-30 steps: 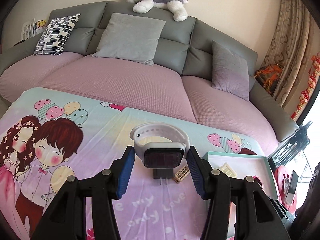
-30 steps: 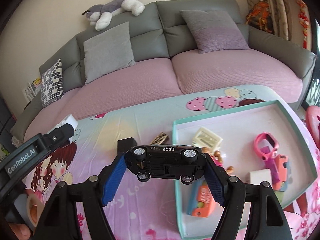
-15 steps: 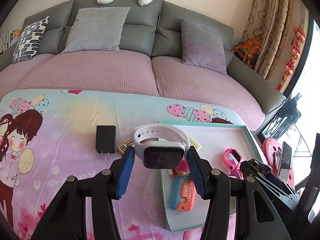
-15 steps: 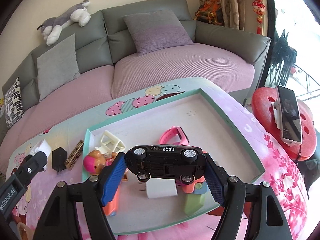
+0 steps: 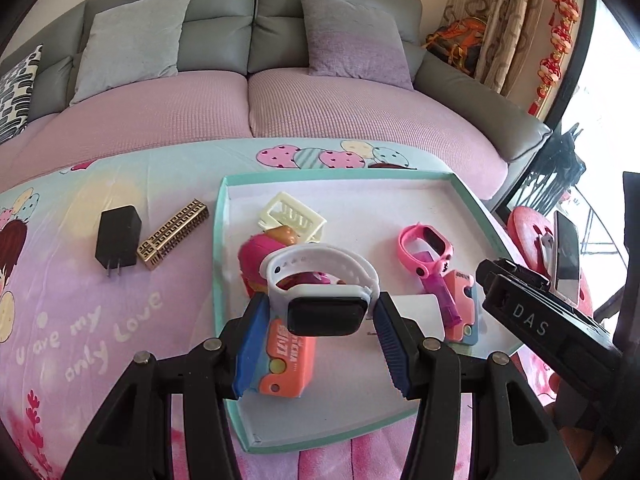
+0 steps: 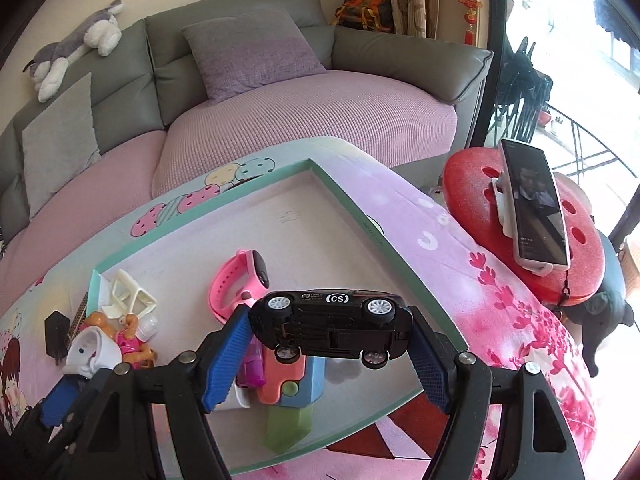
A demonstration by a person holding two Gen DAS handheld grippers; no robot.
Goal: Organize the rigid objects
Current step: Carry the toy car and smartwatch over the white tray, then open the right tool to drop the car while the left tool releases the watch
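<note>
Hanging between the blue pads of the left tongs (image 5: pixel 320 322), a white smartwatch (image 5: pixel 325 294) is clamped by its dark screen body, its strap looping up and away from the pads. It sits above the near left part of a teal-rimmed tray (image 5: pixel 219 240), over an orange and blue toy (image 5: pixel 286 360) printed with white characters too small to read.

The right tongs (image 6: pixel 332 340) grip a black toy car (image 6: pixel 331 330) end to end, nose against one pad and tail against the other, turned on its side so its underside faces the camera. White lettering along its upper edge reads "(CS)" (the smaller print beside it is not legible). The car hangs over the tray's near right area.

Lying in the tray are a pink watch (image 5: pixel 426 246), a cream plastic frame (image 5: pixel 291 216), a pink and orange toy figure (image 6: pixel 130 336) and a white block (image 5: pixel 420 312). Left of the tray, on the table (image 5: pixel 80 320), a black plug adapter (image 5: pixel 117 236) lies just beside a gold fretwork bar (image 5: pixel 173 234). The tablecloth carries the words "u are my only love". The right tongs' housing, seen from the left wrist, shows "DAS". Beyond the table's right end, a phone (image 6: pixel 534 208) stands on a red stool (image 6: pixel 472 188).
</note>
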